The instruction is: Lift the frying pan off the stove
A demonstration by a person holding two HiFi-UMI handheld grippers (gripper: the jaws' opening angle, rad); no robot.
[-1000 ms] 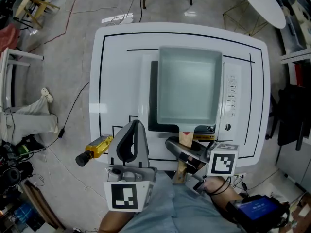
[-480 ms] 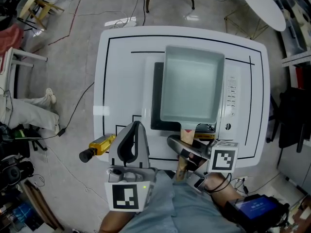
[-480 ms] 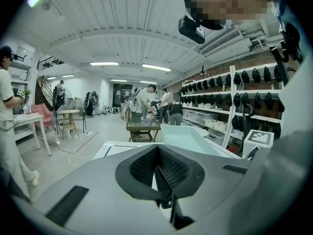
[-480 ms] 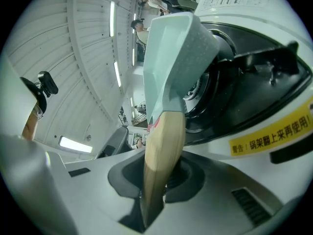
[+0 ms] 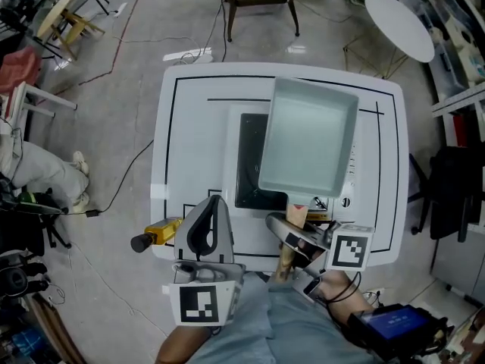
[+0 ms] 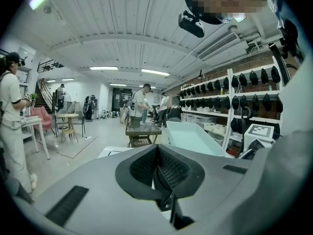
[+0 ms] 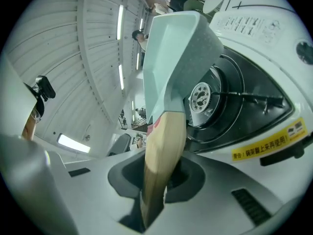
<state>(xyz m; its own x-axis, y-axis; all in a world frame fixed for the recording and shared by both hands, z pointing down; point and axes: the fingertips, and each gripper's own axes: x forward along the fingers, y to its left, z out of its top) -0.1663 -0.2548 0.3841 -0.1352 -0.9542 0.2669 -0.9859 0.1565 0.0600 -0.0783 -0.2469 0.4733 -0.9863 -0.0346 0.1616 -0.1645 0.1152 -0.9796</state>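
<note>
Frying pan point(image 5: 307, 146) is hanging above the stove point(image 5: 248, 169) on the white table point(image 5: 189, 127). Only my right gripper view is showing its underside clear of the burner point(image 7: 215, 99). My right tongs point(image 5: 286, 237) are clamping its wooden handle point(image 7: 164, 146), their jaws having just been closing on it. My left tongs point(image 5: 209, 217) are hovering beside them, and their own view is showing the jaws pressed together on nothing. Only the head view is catching the yellow bottle point(image 5: 155, 233) at the table's edge.

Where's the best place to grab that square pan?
Grab the pan by its wooden handle, coming from the near side. The handle sticks out toward the person, clear of the stove, and is narrow enough to pinch. The right gripper holds it there.
</note>
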